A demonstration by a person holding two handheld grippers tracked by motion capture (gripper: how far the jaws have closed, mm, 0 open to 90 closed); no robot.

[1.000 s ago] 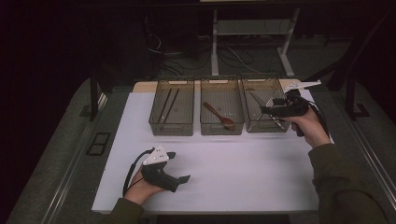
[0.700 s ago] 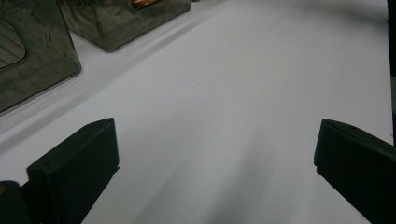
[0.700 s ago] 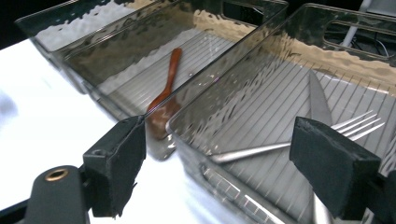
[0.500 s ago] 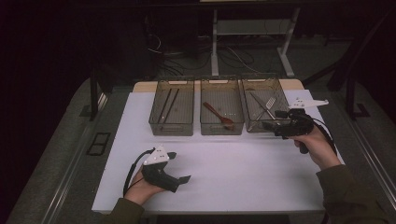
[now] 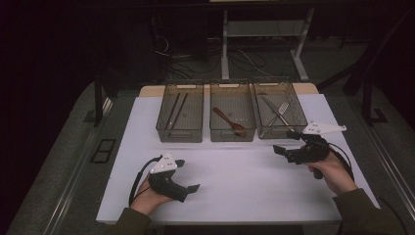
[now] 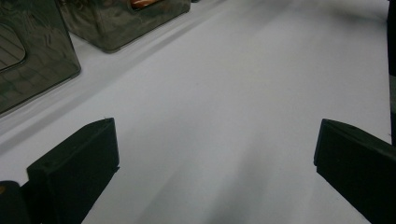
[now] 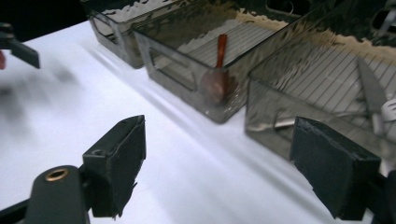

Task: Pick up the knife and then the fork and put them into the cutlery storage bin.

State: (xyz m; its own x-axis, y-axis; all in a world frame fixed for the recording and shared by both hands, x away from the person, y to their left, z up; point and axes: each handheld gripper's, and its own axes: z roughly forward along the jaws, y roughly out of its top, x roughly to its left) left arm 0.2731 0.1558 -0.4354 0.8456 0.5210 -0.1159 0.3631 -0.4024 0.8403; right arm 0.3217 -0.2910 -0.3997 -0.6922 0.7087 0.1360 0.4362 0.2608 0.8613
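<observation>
The right bin [image 5: 279, 110], holding a fork [image 5: 282, 108] and a knife [image 5: 270, 108], stands at the far side of the white table [image 5: 235, 171], last in a row with the middle bin [image 5: 232, 111], which has a brown spoon [image 5: 228, 120], and the left bin [image 5: 180, 112], which has dark chopsticks [image 5: 175, 110]. The right hand-held gripper [image 5: 283, 143] hovers just in front of it, jaws wide apart with nothing between them. The left hand-held gripper [image 5: 188, 175] rests low on bare table nearer the person, also wide open and empty.
</observation>
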